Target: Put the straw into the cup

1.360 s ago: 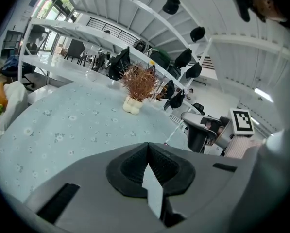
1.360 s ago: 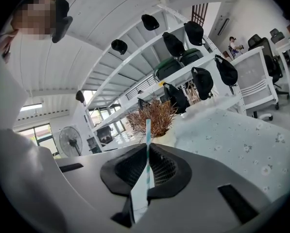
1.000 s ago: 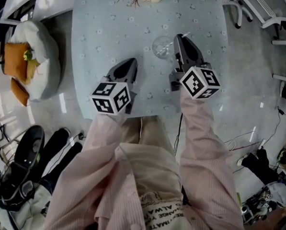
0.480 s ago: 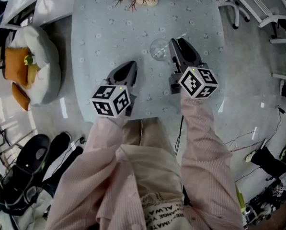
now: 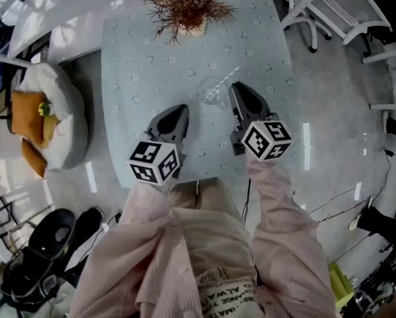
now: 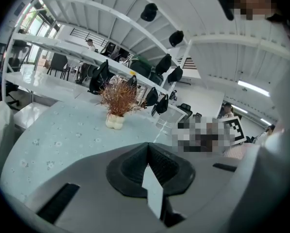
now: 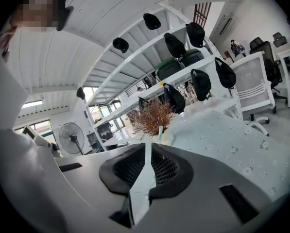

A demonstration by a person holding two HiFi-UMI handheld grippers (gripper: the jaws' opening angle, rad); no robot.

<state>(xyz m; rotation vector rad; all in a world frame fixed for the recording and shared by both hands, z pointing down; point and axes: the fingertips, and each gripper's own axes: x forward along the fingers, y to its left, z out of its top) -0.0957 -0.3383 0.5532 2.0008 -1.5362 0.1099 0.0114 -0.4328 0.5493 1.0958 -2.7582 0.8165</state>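
Observation:
A clear glass cup (image 5: 212, 91) stands on the pale blue table (image 5: 138, 52), and a thin straw (image 5: 229, 75) rests in it, leaning to the upper right. My right gripper (image 5: 233, 87) has its tips just right of the cup. Its jaws have just been closing and stand a narrow slit apart with nothing between them. In the right gripper view the straw's tip (image 7: 160, 131) pokes up just beyond that gripper (image 7: 148, 144); the cup itself is hidden there. My left gripper (image 5: 182, 108) hovers left of the cup, apart from it, its jaws shut and empty (image 6: 148, 144).
A dried plant in a white vase (image 5: 188, 5) stands at the table's far edge. The near edge runs just under my grippers. A cushioned seat (image 5: 48, 111) is left of the table and a white chair (image 5: 330, 12) at the far right.
The head view has tilted, so the table sits lower in the picture. My right gripper has drawn back a little beside the cup. The left gripper has risen slightly.

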